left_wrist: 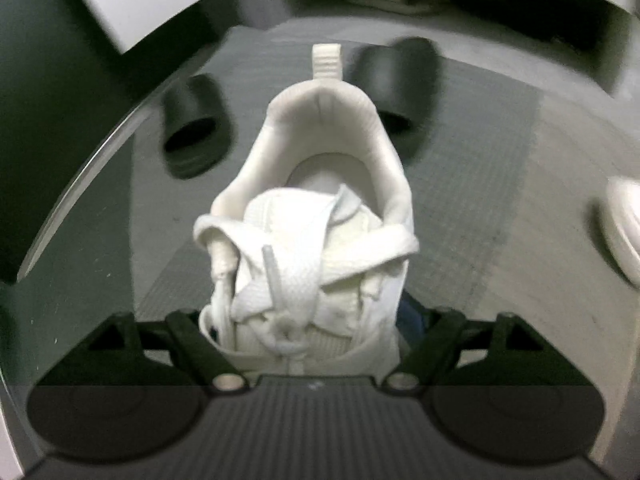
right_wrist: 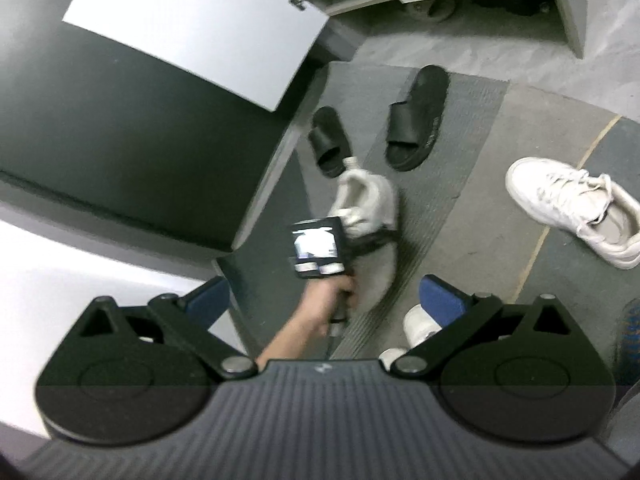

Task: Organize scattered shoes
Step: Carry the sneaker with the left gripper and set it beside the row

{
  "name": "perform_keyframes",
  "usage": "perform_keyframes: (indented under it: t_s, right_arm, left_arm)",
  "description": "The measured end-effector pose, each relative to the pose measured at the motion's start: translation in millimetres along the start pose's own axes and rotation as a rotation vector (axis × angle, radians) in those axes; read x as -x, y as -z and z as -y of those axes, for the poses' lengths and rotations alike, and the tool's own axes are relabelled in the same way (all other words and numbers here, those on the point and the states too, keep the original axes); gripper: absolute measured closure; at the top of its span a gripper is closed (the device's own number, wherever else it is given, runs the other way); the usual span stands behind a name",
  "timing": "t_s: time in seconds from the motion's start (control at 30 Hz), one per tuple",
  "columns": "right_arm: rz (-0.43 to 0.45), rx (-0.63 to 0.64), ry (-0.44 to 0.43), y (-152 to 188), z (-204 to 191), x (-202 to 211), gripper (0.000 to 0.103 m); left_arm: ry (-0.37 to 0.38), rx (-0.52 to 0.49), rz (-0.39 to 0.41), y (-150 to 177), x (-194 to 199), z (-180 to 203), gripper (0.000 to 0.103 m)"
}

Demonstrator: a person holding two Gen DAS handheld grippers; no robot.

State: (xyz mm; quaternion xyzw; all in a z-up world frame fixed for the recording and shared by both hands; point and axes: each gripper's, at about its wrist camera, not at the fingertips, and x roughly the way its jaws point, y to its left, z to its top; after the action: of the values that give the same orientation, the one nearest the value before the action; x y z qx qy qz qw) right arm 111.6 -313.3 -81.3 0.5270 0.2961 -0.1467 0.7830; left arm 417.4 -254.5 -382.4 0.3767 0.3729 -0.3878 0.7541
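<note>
The left gripper [left_wrist: 308, 320] has a white sneaker [left_wrist: 312, 220], its jaws clamped on either side of the laced forefoot, with the heel and its pull tab pointing away from the camera. From the right wrist view the same sneaker [right_wrist: 366, 200] is seen held in that gripper [right_wrist: 360, 236], over the grey ribbed mat [right_wrist: 460, 152]; whether the sole touches the mat is hard to tell through the blur. The person's left hand [right_wrist: 340, 292] wraps the handle below.

Just beyond the sneaker's heel sit two black slides, both on the mat: the smaller-looking one [right_wrist: 330, 140] to the left, close by the dark cabinet [right_wrist: 120, 128], and the other [right_wrist: 418, 118] to the right, the two set slightly apart and angled differently. In the left wrist view they flank the heel tab, one [left_wrist: 196, 128] on the left and one [left_wrist: 400, 92] on the right.

The second white sneaker [right_wrist: 576, 212] lies off the mat on the bare floor [right_wrist: 520, 128] well to the right, across a yellow floor line, toe pointing up-left. Its edge just shows in the left wrist view [left_wrist: 624, 228].

The right gripper [right_wrist: 324, 304] hangs high above all this, jaws apart, the blue pads [right_wrist: 440, 300] wide of each other with nothing between them. A white cabinet door [right_wrist: 192, 32] stands open at upper left.
</note>
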Motion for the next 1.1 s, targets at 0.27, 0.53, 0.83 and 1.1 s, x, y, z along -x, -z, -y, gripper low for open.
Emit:
perform_keyframes:
  t_s: [0.27,0.53,0.83,1.1]
  right_arm:
    - [0.020,-0.003,-0.033,-4,8,23,0.000]
    - [0.023,-0.053,-0.048,-9,19,30,0.000]
    - [0.066,-0.065,-0.028,-19,29,41,0.000]
    - [0.099,-0.049,-0.137,-6,23,50,0.000]
  left_arm:
    - [0.130,-0.313,0.093,0,20,79,0.021]
    - [0.286,-0.585,0.032,3,4,129,0.020]
    - [0.194,-0.503,-0.013,13,-8,128,0.012]
    - [0.061,-0.255,0.067,17,70,112,0.000]
